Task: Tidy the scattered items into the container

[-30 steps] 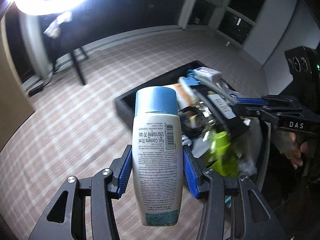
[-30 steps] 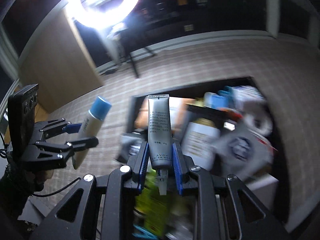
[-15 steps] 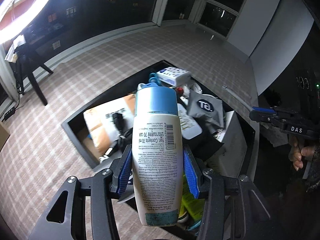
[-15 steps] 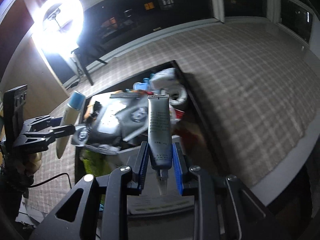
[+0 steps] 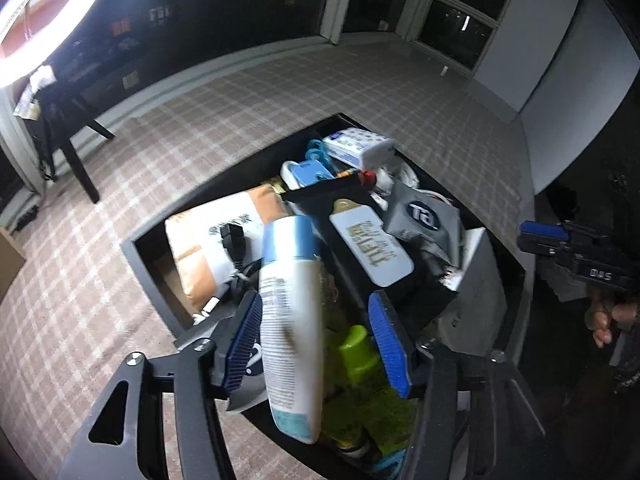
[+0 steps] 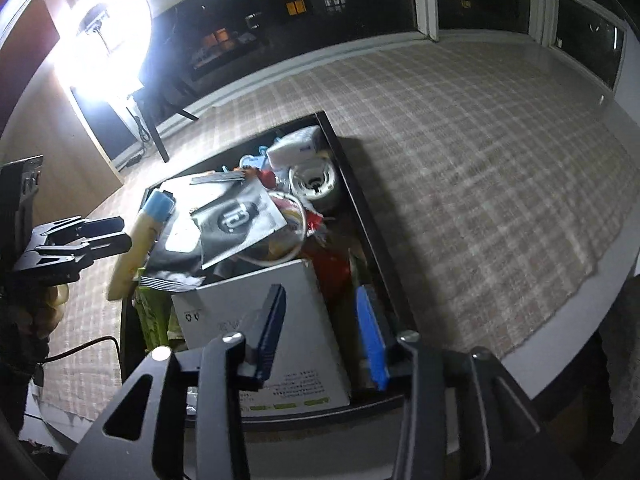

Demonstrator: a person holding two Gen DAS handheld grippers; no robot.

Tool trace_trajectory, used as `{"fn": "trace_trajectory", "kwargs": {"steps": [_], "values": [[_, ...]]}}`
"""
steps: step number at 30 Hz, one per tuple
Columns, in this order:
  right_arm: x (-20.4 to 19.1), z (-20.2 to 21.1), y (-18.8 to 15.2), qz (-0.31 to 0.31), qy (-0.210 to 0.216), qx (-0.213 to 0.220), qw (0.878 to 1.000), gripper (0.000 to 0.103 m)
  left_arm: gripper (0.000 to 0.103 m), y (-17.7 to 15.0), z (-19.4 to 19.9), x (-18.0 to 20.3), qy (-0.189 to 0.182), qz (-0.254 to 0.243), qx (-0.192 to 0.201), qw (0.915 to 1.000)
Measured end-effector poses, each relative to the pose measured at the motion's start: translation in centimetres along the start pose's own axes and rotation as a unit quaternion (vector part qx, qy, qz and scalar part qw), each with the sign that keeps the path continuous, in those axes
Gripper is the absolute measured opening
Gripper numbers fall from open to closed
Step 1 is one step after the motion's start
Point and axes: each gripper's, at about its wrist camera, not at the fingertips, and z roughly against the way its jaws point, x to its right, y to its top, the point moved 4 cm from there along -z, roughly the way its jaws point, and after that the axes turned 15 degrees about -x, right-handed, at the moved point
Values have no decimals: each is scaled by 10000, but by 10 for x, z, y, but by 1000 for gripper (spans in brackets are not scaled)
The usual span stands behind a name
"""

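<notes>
While the left tongs (image 5: 316, 344) spread, a smooth white plastic lotion bottle (image 5: 292, 320) with a blue cap tilts loose between their ribbed blue pads at lower centre, above the cluttered black rectangular container (image 5: 146, 268). Right tongs (image 6: 324, 332) widen, holding nothing, over a white cardboard box (image 6: 296, 320).

Above a black container (image 5: 144, 256) crammed with packets and boxes on a checked tablecloth (image 5: 248, 120), the left gripper (image 5: 316, 344) has its blue-padded jaws opening, a white bottle with a blue cap (image 5: 292, 320) tilted loose between them, near the left pad.
</notes>
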Motion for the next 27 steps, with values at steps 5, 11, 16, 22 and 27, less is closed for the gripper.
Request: {"fn": "trace_trajectory", "kwargs": {"steps": [5, 11, 16, 22, 27], "values": [[-5, 2, 1, 112, 90, 19, 9999, 38, 55, -3, 7, -1, 114, 72, 48, 9999], [-19, 2, -1, 240, 187, 28, 9995, 43, 55, -12, 19, -4, 231, 262, 159, 9993], [-41, 6, 0, 406, 251, 114, 9988, 48, 57, -29, 38, -7, 333, 530, 295, 9976], [-85, 5, -2, 770, 392, 114, 9962, 49, 69, -59, 73, -16, 536, 904, 583, 9928], [-132, 3, -4, 1162, 498, 143, 9919, 50, 76, -91, 99, -33, 833, 1269, 792, 9852]]}}
